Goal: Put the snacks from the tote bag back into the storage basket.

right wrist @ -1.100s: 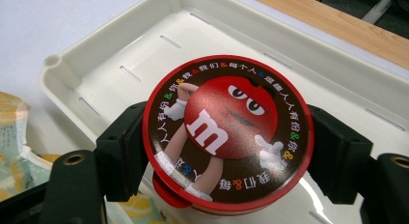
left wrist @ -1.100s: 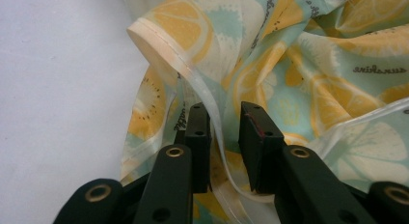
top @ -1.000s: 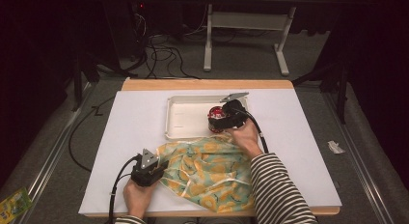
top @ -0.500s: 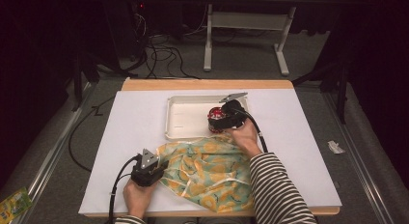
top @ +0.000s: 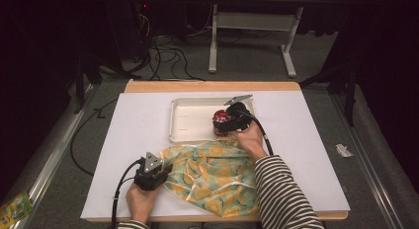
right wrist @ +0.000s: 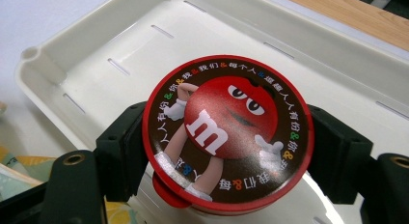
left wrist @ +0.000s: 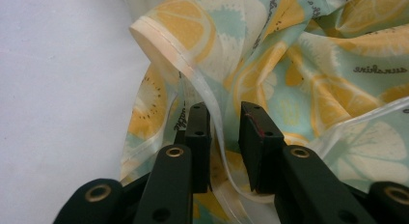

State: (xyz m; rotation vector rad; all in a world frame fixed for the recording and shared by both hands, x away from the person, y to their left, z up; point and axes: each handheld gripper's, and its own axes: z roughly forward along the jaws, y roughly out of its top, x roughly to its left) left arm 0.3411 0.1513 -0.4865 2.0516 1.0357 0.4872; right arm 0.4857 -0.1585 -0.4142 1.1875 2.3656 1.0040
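The right gripper [right wrist: 226, 151] is clamping a round red candy tin [right wrist: 227, 132] from both sides, holding it over the near right part of the white tray [top: 190, 121]. Whether the tin is touching the tray floor is hard to judge. The left gripper [left wrist: 225, 132] is sitting partly open around a clear strap of the citrus-print bag [top: 212, 172], which is lying crumpled on the table [top: 138, 120] just in front of the tray.

Bare table [top: 143, 125] left of tray [top: 188, 121], open far strip, tray rim walls the tin [top: 221, 121], crumpled bag [top: 212, 174] blocks near edge.
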